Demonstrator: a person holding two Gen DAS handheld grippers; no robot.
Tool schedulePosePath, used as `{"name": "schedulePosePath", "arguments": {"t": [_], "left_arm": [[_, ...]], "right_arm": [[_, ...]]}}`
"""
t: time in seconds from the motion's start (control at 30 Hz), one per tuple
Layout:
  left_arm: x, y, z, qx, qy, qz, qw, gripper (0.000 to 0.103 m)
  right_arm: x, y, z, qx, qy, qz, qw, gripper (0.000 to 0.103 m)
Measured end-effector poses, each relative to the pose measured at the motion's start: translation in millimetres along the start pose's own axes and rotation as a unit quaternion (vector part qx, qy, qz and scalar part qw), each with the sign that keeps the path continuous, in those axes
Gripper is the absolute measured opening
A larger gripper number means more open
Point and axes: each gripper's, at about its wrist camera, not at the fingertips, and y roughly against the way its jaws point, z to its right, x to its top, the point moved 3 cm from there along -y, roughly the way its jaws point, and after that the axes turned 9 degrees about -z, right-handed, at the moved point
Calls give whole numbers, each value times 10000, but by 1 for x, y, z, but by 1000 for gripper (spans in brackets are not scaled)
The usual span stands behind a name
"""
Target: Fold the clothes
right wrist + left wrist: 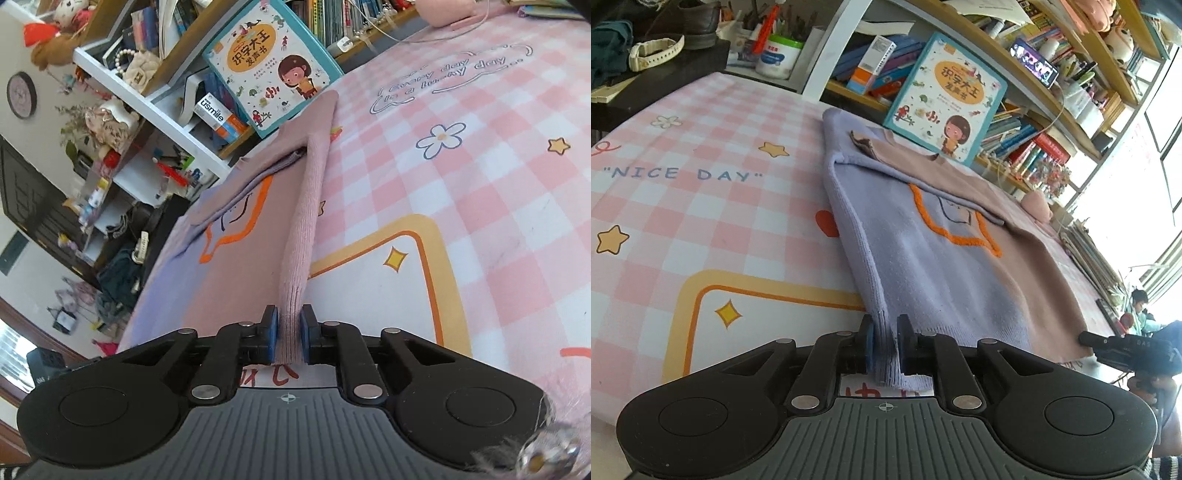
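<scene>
A knit sweater, lilac on one half (pixel 923 266) and dusty pink on the other (pixel 236 273), with an orange outlined figure, lies flat on the checked tablecloth (pixel 701 206). Both sleeves are folded across its chest. My left gripper (pixel 886 345) is shut on the lilac hem corner at the near edge and lifts it a little. My right gripper (pixel 288 338) is shut on the pink hem edge (pixel 299 236), which rises as a taut ridge from the cloth. The right gripper also shows at the right edge of the left wrist view (pixel 1108 341).
A children's book (pixel 945 99) leans against the shelf just behind the sweater's collar. Bookshelves (pixel 1052 122) run along the far edge of the table. A pink plush item (pixel 1038 206) lies at the back right. A dark stand with a watch (pixel 653 55) sits at the far left.
</scene>
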Motion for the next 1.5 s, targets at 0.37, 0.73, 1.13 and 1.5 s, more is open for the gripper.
{"name": "schedulePosePath", "arguments": {"t": [0.37, 0.73, 1.13, 1.5], "left_arm": [[1, 2, -2, -64, -103, 94, 9999, 6], [-1, 6, -1, -213, -118, 11, 9997, 6], [-2, 1, -15, -524, 154, -36, 9985, 6], [-13, 16, -26, -1077, 507, 30, 9929, 4]], "right_arm": [[-4, 11, -14, -75, 283, 153, 9995, 6], [-9, 11, -9, -29, 106, 111, 9999, 6], [-12, 5, -1, 97, 2, -18, 10000, 10], [-26, 20, -3, 188, -14, 44, 9998, 6]]}}
